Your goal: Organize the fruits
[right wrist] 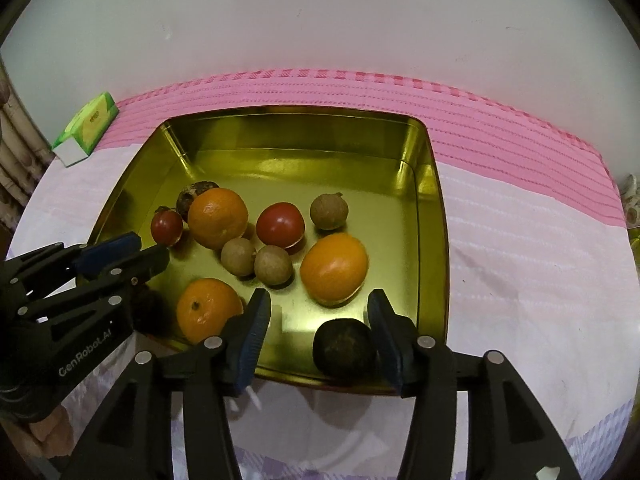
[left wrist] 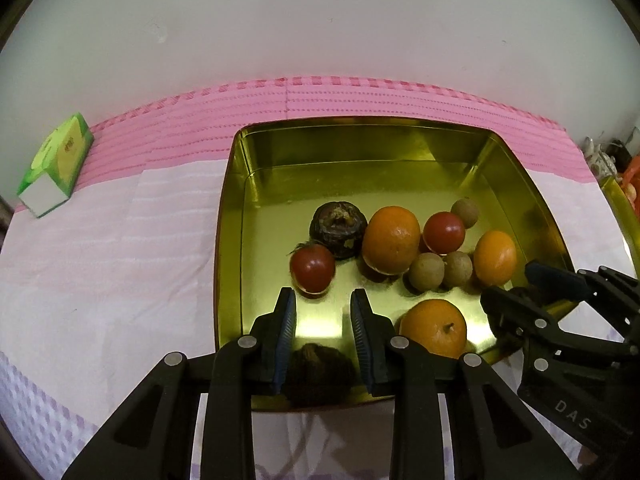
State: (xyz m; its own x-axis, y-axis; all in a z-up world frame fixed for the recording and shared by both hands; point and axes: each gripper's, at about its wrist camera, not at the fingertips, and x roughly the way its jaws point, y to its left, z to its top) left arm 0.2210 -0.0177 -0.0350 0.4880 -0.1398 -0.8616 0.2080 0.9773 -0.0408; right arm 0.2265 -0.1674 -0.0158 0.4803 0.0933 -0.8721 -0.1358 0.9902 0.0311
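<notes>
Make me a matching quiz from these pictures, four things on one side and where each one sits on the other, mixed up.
Things:
1. green box
2. stemmed orange
3. dark fruit
4. gold tray

Places:
A. between the right hand-held gripper's fingers
B. on the pink cloth
C. on the table's far left, outside the tray
D. in the tray near its front edge, beside the left hand-held gripper

Pairs: 1-C, 2-D, 3-A, 4-B

Both tools are matte black plastic with triangular cut-outs in their linkage arms and round silver rivets at the joints. The left gripper (left wrist: 323,304) carries blue ribbed pads on the inner faces of its fingers (left wrist: 286,320); so does the right gripper (right wrist: 319,304). White lettering reads "GenRobot.AI" on the left body and "DAS" on the right.
</notes>
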